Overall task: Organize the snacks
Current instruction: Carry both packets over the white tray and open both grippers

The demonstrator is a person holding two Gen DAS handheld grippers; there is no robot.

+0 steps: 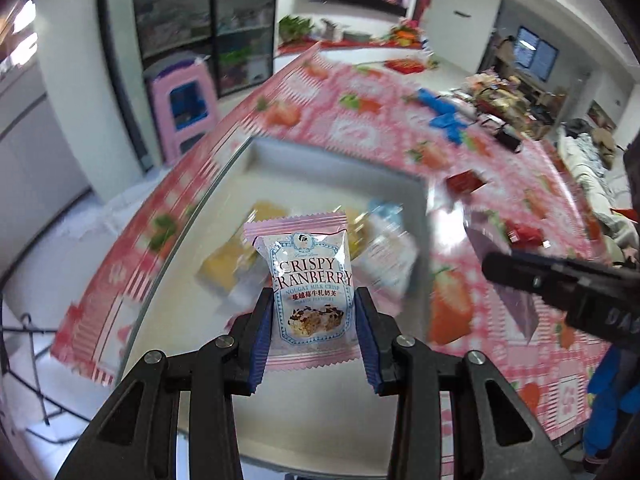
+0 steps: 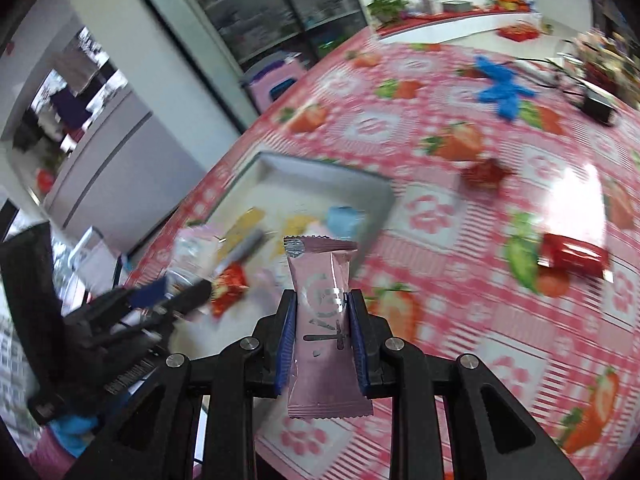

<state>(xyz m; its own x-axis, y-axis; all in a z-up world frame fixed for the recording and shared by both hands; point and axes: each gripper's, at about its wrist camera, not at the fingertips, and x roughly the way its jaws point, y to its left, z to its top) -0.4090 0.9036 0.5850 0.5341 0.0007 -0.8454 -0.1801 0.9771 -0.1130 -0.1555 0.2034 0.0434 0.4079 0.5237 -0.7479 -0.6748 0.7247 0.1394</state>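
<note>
My left gripper [image 1: 314,300] is shut on a pink and white Crispy Cranberry nougat packet [image 1: 310,288], held above the white tray [image 1: 280,156]. Yellow packets [image 1: 228,268] and a pale blue-white packet [image 1: 384,256] lie in the tray. My right gripper [image 2: 322,300] is shut on a plain pink snack packet [image 2: 324,332], held over the tablecloth beside the tray's [image 2: 320,172] near right corner. The tray holds yellow [image 2: 244,226], blue [image 2: 344,220] and red [image 2: 228,284] snacks. The left gripper [image 2: 176,296] shows at the left of the right wrist view, the right gripper's finger [image 1: 532,276] in the left wrist view.
The table has a pink strawberry-pattern cloth [image 2: 460,208]. Red snack packets [image 2: 572,256] [image 2: 484,174] lie loose on it right of the tray. A blue glove [image 2: 502,88] and a black box [image 2: 598,106] lie at the far side. A pink stool [image 1: 184,112] stands beyond the table edge.
</note>
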